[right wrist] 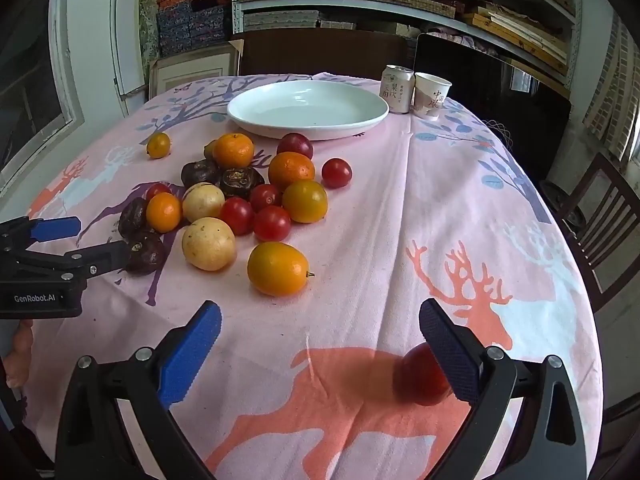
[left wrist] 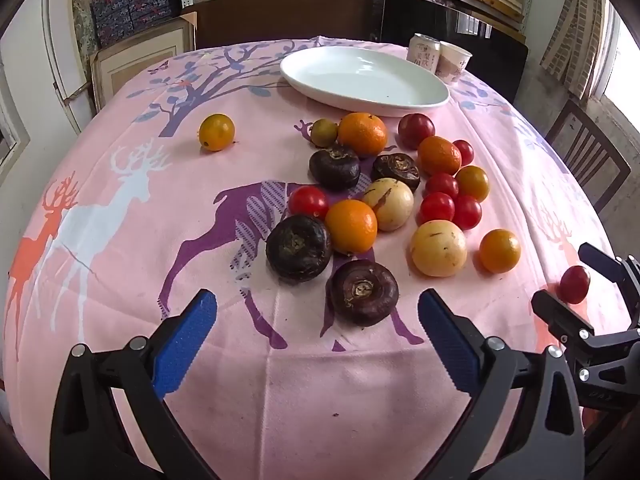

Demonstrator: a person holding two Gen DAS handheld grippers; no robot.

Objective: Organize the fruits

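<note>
A pile of fruit lies mid-table on the pink deer cloth: oranges (left wrist: 351, 225), cherry tomatoes (left wrist: 437, 207), dark water chestnuts (left wrist: 364, 292), pale yellow fruits (left wrist: 439, 247). An empty white plate (left wrist: 434, 100) (right wrist: 376, 114) sits behind them. My left gripper (left wrist: 318, 318) is open, just in front of the nearest water chestnut. My right gripper (right wrist: 320, 328) is open; a red tomato (right wrist: 420, 376) (left wrist: 575, 284) lies between its jaws, against the right finger (right wrist: 450, 354). A yellow-orange fruit (right wrist: 278, 268) lies just ahead of it.
A drink can (right wrist: 396, 88) and a paper cup (right wrist: 431, 96) stand right of the plate. One lone orange fruit (left wrist: 216, 132) lies to the left. A wooden chair (right wrist: 600, 216) stands at the table's right edge. Shelves fill the back wall.
</note>
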